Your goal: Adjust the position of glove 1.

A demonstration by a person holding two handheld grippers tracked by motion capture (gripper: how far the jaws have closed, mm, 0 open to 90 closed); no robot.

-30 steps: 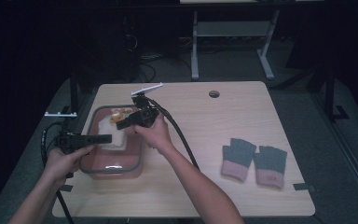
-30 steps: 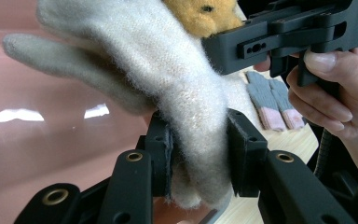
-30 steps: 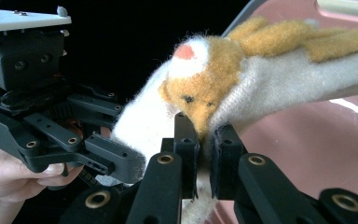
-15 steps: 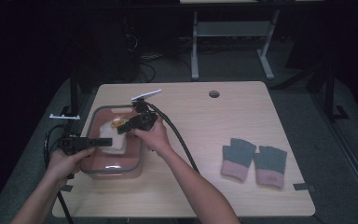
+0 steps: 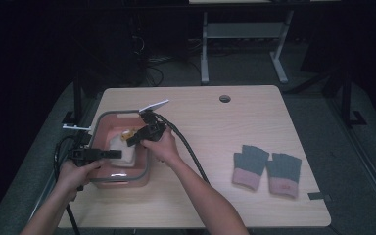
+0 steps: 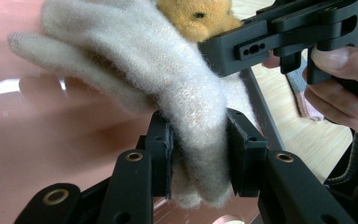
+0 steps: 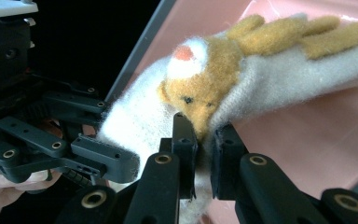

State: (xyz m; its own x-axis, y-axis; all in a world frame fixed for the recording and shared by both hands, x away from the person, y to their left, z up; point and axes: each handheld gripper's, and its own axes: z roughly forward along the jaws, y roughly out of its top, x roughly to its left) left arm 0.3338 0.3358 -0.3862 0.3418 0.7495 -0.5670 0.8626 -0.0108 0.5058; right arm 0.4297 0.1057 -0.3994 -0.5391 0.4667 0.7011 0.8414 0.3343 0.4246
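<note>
Glove (image 6: pixel 186 98), cream wool with an orange animal face, hangs over the pink bin (image 5: pixel 112 178) at the table's (image 5: pixel 215 127) left side, pinched between both tools: left gripper (image 6: pixel 199 154) fingers clamp its cuff, right gripper (image 7: pixel 204 140) fingers clamp beside the face.

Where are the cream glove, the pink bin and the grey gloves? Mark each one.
cream glove (image 6: pixel 186 102): left gripper view, on the fuzzy knit above the left tool's jaws.
pink bin (image 5: pixel 127 177): high view, on its near wall.
grey gloves (image 5: pixel 250 159): high view, on the grey body of the left glove of the pair.
</note>
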